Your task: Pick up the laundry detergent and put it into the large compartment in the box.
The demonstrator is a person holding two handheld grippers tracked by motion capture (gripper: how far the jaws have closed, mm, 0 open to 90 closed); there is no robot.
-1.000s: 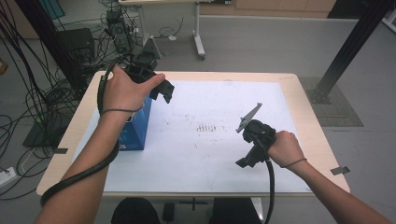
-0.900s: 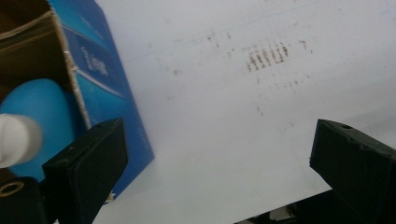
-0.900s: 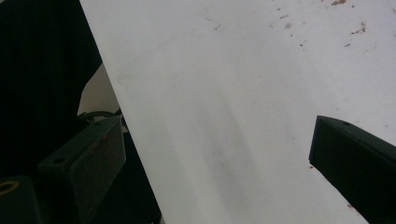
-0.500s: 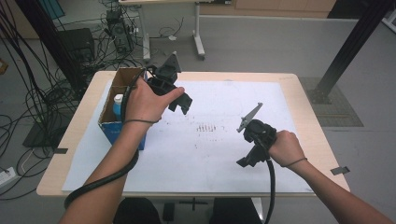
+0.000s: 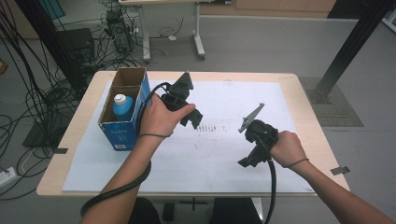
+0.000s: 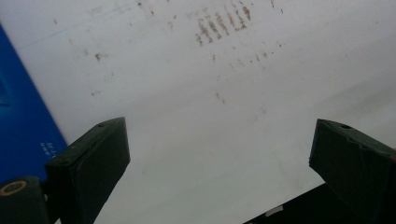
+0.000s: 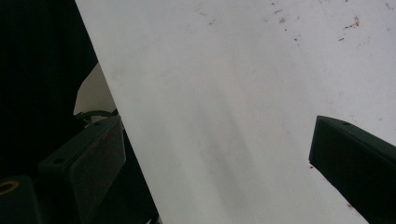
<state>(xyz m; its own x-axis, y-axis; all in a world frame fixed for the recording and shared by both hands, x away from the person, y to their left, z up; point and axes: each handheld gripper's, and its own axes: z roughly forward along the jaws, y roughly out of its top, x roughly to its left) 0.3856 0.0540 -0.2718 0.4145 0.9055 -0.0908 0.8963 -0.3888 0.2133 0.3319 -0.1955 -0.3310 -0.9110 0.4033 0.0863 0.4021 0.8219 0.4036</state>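
High view first, and the big change is on the left of the frame: the left hand (image 5: 161, 116) has swung away from the box toward the centre, and the left gripper (image 5: 195, 119) now hangs over the white sheet (image 5: 224, 158) just right of the box. A second ago that hand covered the box top; now the top is in plain sight. The right hand (image 5: 286, 148) and right gripper (image 5: 247, 162) sit where they were, at the lower right of the sheet, grey plate angled up toward the middle.

Largest thing down: the wooden table (image 5: 306, 100) spans the middle of the frame, with the white sheet covering most of it and a patch of small brown marks (image 5: 210, 128) near its centre. At the left edge of the sheet stands the blue cardboard box (image 5: 122, 133), upright, flaps open. Inside it, toward the near end, stands a blue bottle with a white cap (image 5: 121, 106); the far end of the box looks bare cardboard.

Left gripper view: both black jaws stand wide apart over the sheet (image 6: 210, 140), nothing between them, the blue box wall (image 6: 23, 126) at the left edge and the brown marks (image 6: 219, 25) at the top.

Right gripper view: jaws wide apart as well, nothing between them, the white sheet (image 7: 243, 116) beneath and its edge running diagonally at the left.
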